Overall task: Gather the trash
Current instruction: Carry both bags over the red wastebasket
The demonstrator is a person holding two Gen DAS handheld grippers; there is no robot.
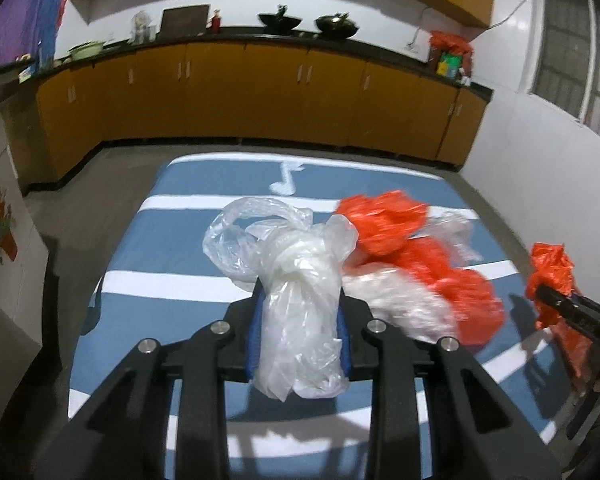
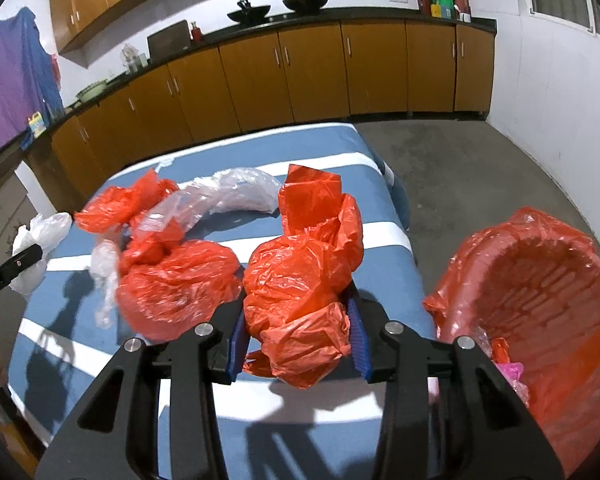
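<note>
My left gripper is shut on a crumpled clear plastic bag and holds it above the blue striped table. My right gripper is shut on a crumpled red plastic bag; it also shows in the left wrist view at the right edge. A pile of red bags and clear bags lies on the table between the grippers. A red-lined trash basket stands beside the table's right edge, with some trash inside.
Wooden cabinets with a dark counter run along the far wall, holding bowls and bottles. A concrete floor surrounds the table. A white wall is to the right.
</note>
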